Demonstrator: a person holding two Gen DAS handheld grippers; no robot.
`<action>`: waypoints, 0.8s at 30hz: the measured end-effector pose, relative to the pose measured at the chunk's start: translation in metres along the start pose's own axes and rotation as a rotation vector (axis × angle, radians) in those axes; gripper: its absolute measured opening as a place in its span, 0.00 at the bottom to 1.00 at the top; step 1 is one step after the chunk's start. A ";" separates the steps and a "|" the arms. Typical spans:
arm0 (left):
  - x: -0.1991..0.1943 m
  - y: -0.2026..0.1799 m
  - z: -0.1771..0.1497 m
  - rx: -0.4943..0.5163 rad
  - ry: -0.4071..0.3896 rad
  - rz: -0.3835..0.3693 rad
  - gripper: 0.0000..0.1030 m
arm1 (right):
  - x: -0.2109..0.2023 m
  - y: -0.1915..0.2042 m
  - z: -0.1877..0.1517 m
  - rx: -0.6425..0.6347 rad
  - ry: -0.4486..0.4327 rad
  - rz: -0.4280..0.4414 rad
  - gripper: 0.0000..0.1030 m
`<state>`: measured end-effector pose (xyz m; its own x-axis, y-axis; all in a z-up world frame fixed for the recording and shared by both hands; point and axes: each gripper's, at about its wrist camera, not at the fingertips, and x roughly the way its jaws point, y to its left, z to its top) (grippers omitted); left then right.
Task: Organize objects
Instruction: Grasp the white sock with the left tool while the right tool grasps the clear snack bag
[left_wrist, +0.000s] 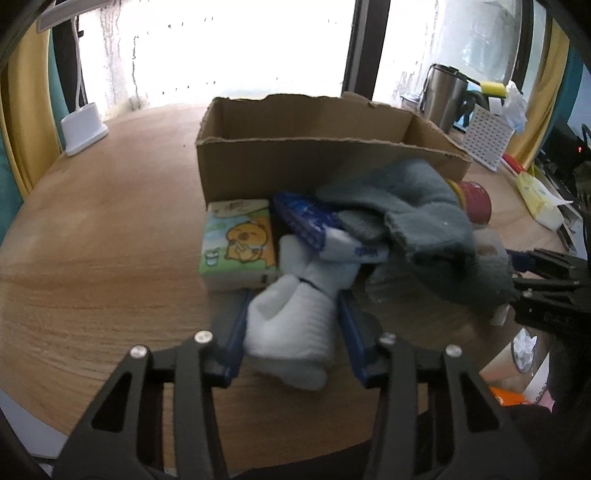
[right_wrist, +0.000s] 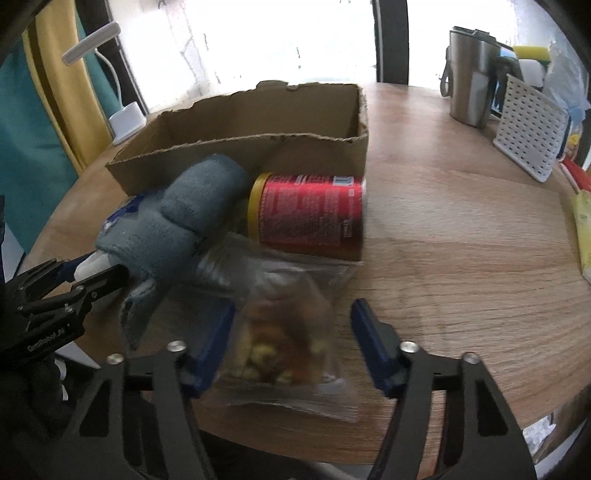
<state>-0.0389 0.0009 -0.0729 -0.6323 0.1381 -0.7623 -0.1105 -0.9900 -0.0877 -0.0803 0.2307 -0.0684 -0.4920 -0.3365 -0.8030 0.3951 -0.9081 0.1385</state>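
My left gripper (left_wrist: 293, 321) is shut on a rolled pair of white socks (left_wrist: 291, 332), with both blue fingers (left_wrist: 234, 332) against it. Behind them lie a cartoon tissue pack (left_wrist: 240, 243), a blue packet (left_wrist: 310, 218), a grey sock (left_wrist: 417, 206) (right_wrist: 184, 214) and a red can (right_wrist: 310, 214) on its side. All of these sit in front of an open cardboard box (left_wrist: 295, 162) (right_wrist: 240, 122). My right gripper (right_wrist: 291, 325) straddles a clear snack bag (right_wrist: 280, 332). Its left finger touches the bag, while a thin gap shows at its right finger (right_wrist: 365, 343).
A steel mug (right_wrist: 469, 81) and a white perforated basket (right_wrist: 528, 125) stand at the back right. A yellow pack (left_wrist: 539, 199) lies beyond them. A white lamp base (left_wrist: 83, 125) stands at the back left. The round wooden table (left_wrist: 92, 258) ends just below both grippers.
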 end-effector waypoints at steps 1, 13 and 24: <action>-0.001 0.000 0.000 0.000 -0.001 -0.002 0.44 | 0.000 0.001 0.000 -0.003 0.000 -0.003 0.55; -0.018 -0.003 -0.002 -0.001 -0.024 -0.033 0.36 | -0.011 0.004 0.001 -0.021 -0.027 -0.018 0.49; -0.044 0.004 -0.005 -0.023 -0.067 -0.024 0.35 | -0.028 0.014 0.002 -0.047 -0.065 -0.019 0.44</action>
<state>-0.0077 -0.0097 -0.0426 -0.6798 0.1626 -0.7152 -0.1092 -0.9867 -0.1205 -0.0627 0.2265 -0.0426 -0.5488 -0.3361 -0.7654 0.4201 -0.9025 0.0950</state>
